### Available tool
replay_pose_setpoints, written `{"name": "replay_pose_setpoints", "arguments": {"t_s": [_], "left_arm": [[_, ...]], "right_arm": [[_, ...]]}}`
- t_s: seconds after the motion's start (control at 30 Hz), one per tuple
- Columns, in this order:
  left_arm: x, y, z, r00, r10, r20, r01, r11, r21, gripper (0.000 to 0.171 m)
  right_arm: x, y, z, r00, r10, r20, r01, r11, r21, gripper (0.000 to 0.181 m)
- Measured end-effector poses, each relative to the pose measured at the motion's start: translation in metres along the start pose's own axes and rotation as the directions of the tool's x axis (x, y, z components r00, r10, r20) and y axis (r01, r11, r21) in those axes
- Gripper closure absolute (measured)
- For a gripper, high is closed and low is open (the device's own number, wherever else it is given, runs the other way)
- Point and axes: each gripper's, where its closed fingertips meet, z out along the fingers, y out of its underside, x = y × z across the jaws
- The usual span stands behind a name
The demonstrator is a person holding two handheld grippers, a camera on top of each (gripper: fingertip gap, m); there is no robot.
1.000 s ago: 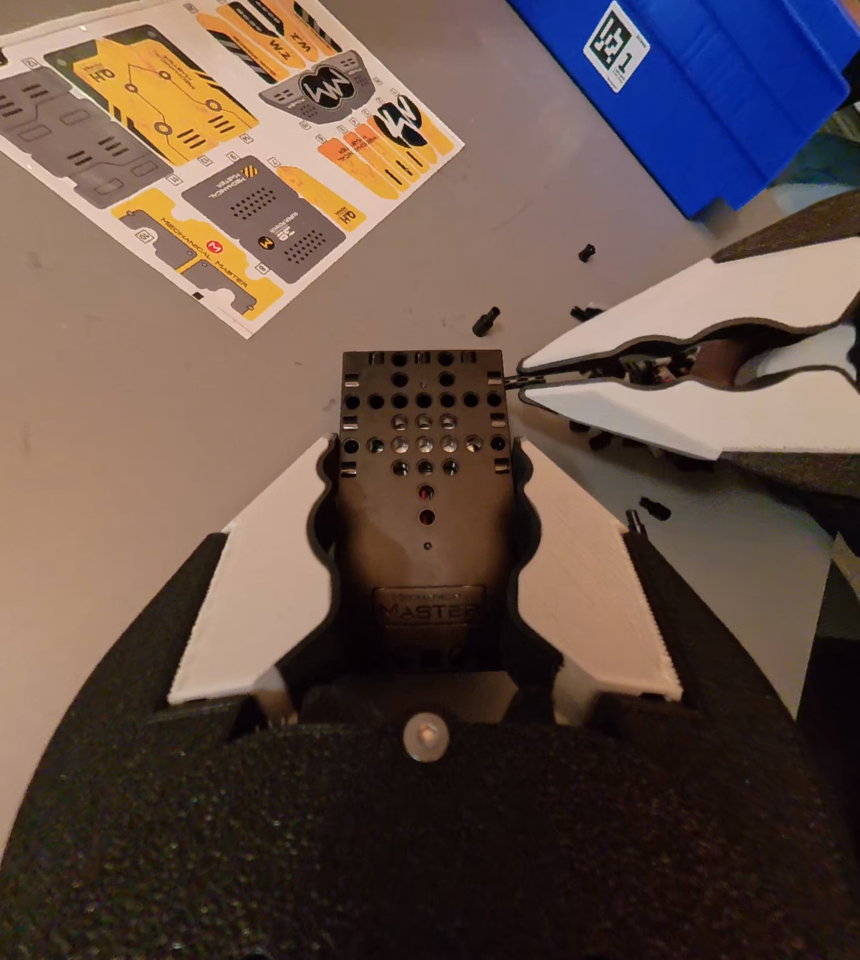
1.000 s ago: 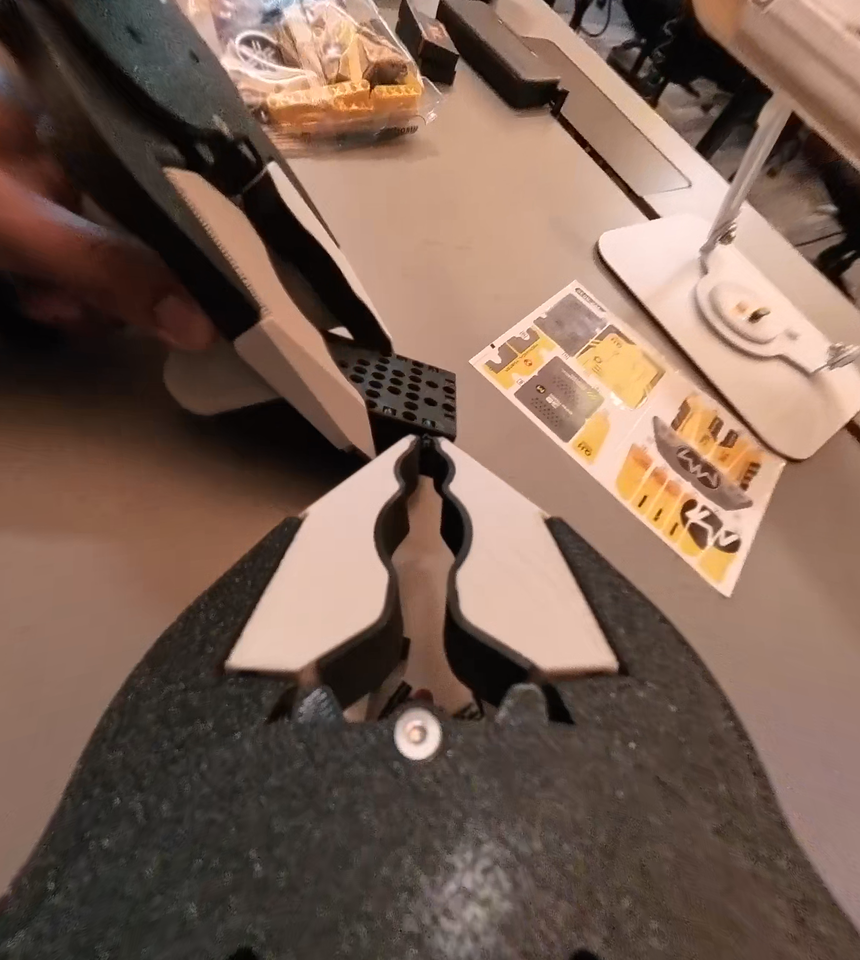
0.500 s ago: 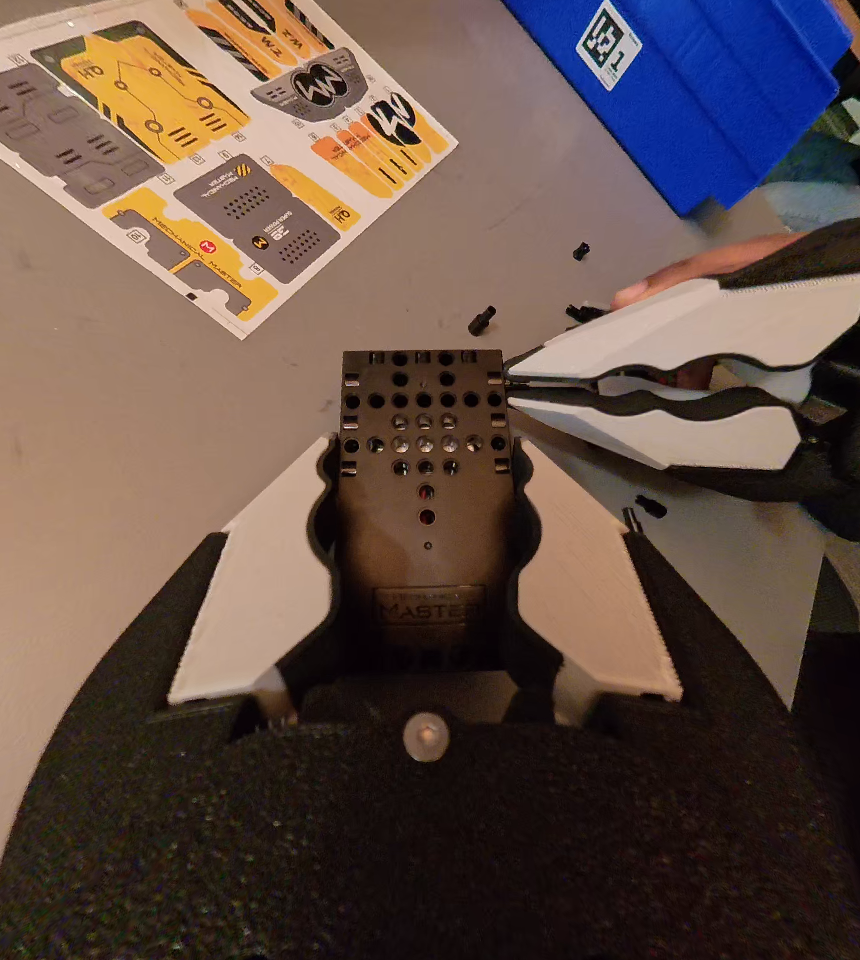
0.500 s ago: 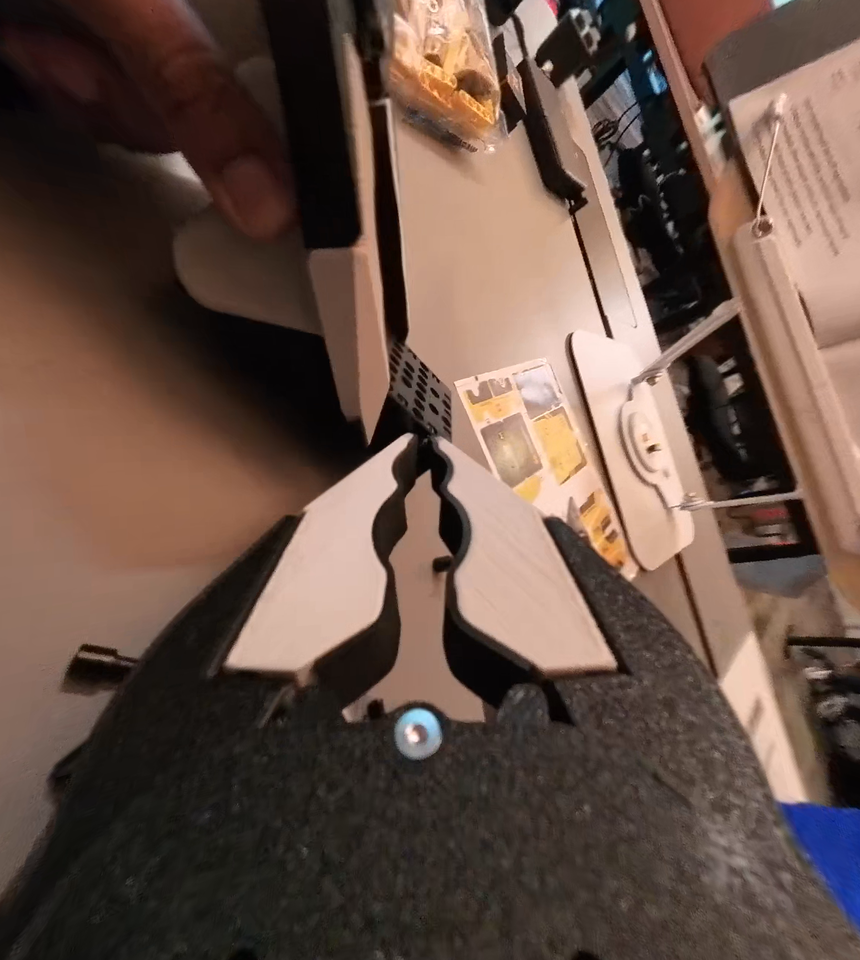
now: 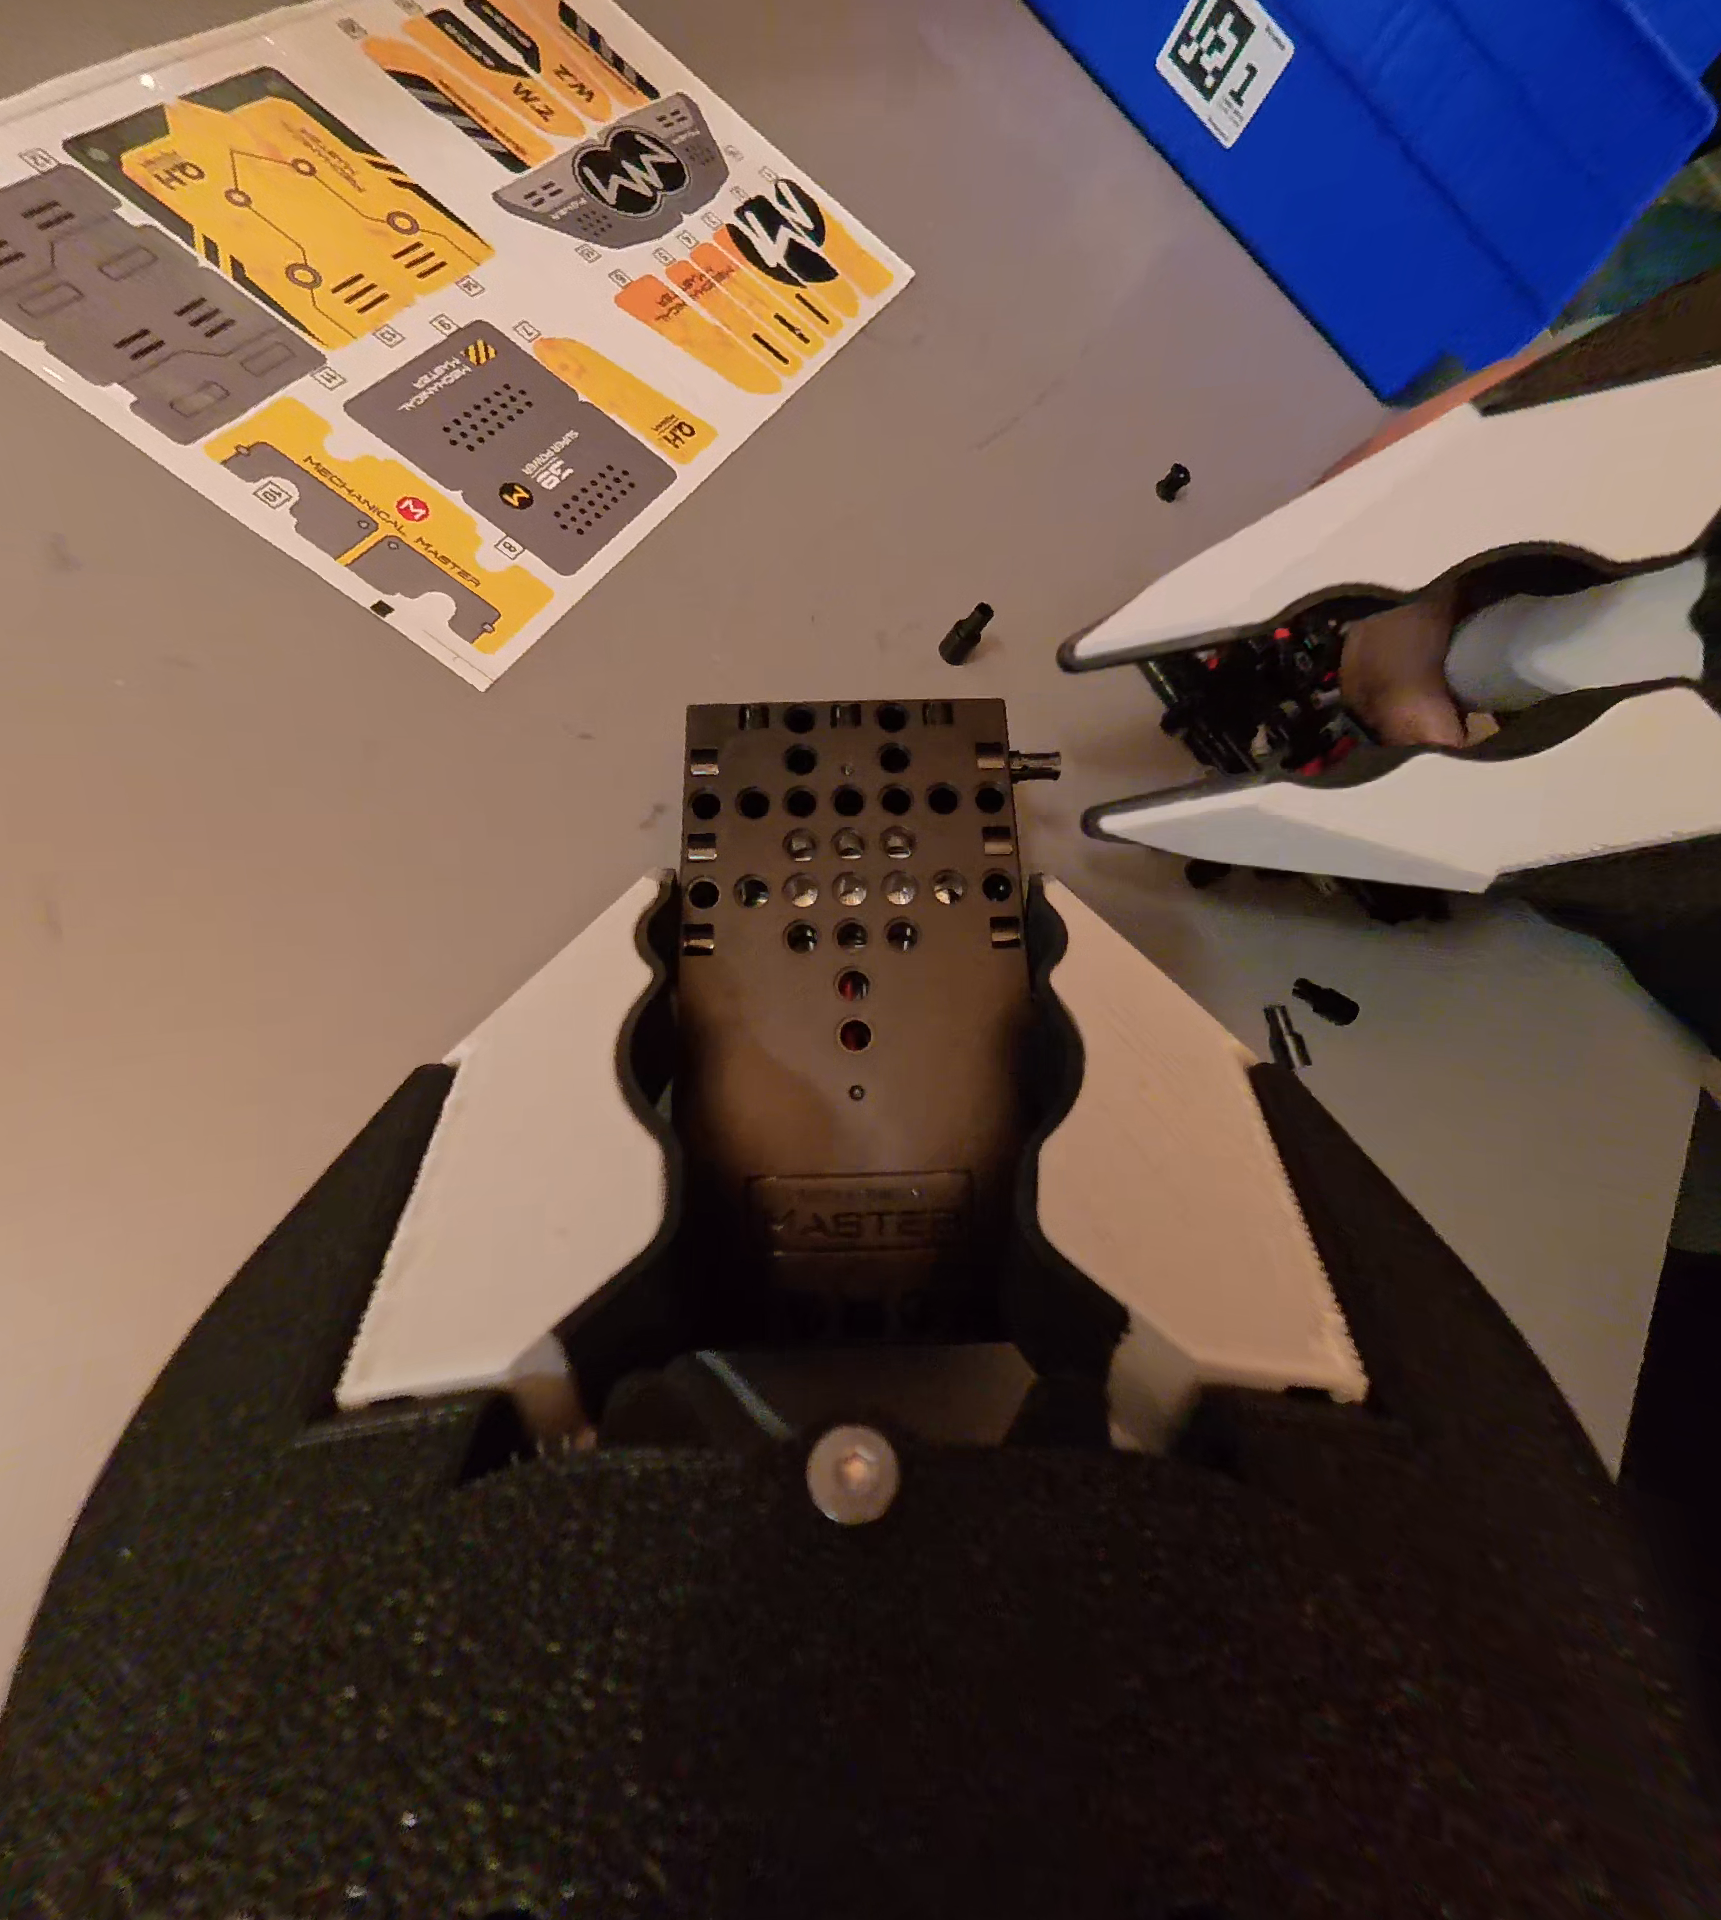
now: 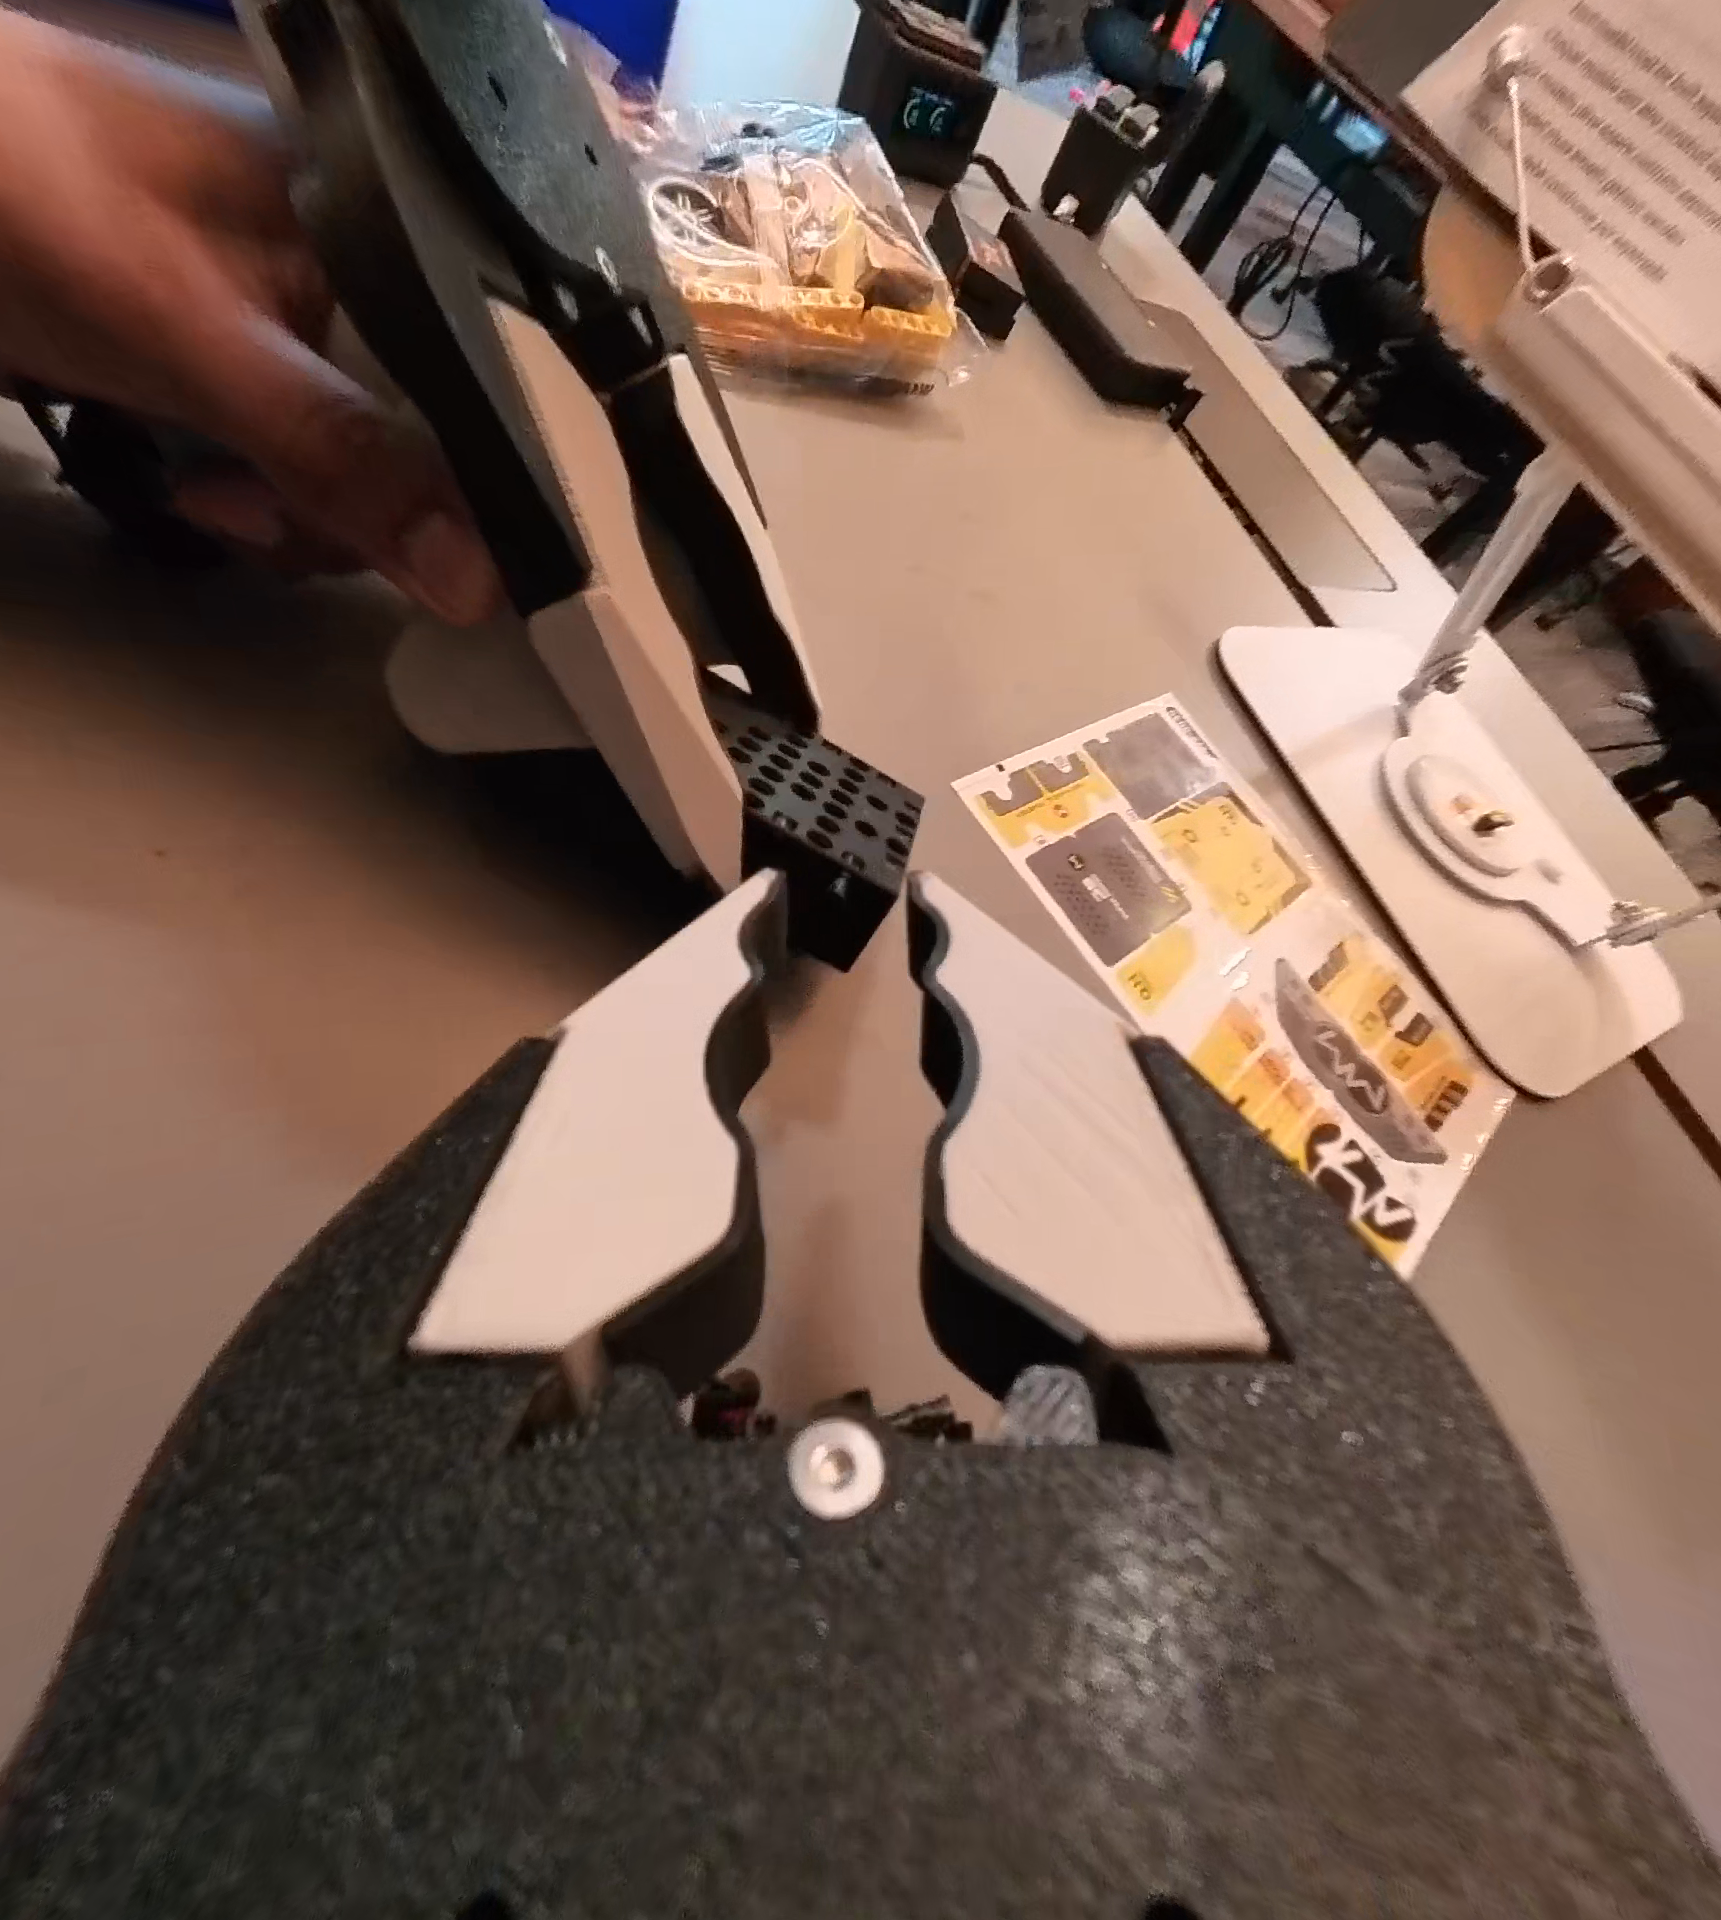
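Observation:
My left gripper (image 5: 848,894) is shut on a black perforated box (image 5: 848,831), holding it by its sides above the grey table. A small black pin (image 5: 1032,767) sticks out of the box's right side. My right gripper (image 6: 843,891) is open and empty, with its tips just short of that side of the box (image 6: 830,831). It also shows in the left wrist view (image 5: 1079,743), jaws apart, to the right of the pin. In the right wrist view the left gripper (image 6: 648,686) comes in from the upper left with a hand on it.
A yellow and grey sticker sheet (image 5: 357,301) lies on the table beyond the box. Loose black pins (image 5: 965,632) and a pile of small parts (image 5: 1251,696) lie at right. A blue bin (image 5: 1407,177) stands at back right. A white lamp base (image 6: 1438,852) and a bag of yellow parts (image 6: 814,270) stand farther off.
My right gripper was shut on the pin against the box's side; it has now opened and drawn back, leaving the pin stuck in the box. The left gripper has stayed still.

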Motion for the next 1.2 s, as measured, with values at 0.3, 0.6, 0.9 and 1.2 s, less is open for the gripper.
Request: {"name": "replay_pose_setpoints", "arguments": {"t_s": [0.3, 0.6, 0.9, 1.2], "left_arm": [[0.0, -0.001, -0.001, 1.0, -0.019, -0.021, 0.02, 1.0, 0.005, 0.107], [0.0, 0.0, 0.0, 1.0, -0.005, -0.002, 0.005, 1.0, 0.001, 0.106], [-0.003, 0.001, 0.001, 0.996, 0.063, 0.056, -0.062, 0.998, -0.02, 0.106], [-0.007, 0.003, -0.001, 0.993, 0.094, 0.075, -0.092, 0.995, -0.028, 0.106]], "right_arm": [[-0.002, 0.004, 0.004, 0.994, -0.108, -0.03, 0.107, 0.994, -0.039, 0.175], [-0.002, 0.009, 0.006, 0.991, -0.13, -0.031, 0.127, 0.989, -0.076, 0.178], [-0.003, 0.013, 0.009, 0.998, -0.053, -0.028, 0.049, 0.99, -0.131, 0.178], [-0.003, 0.012, 0.004, 0.999, 0.027, 0.019, -0.026, 0.997, -0.066, 0.176]]}}
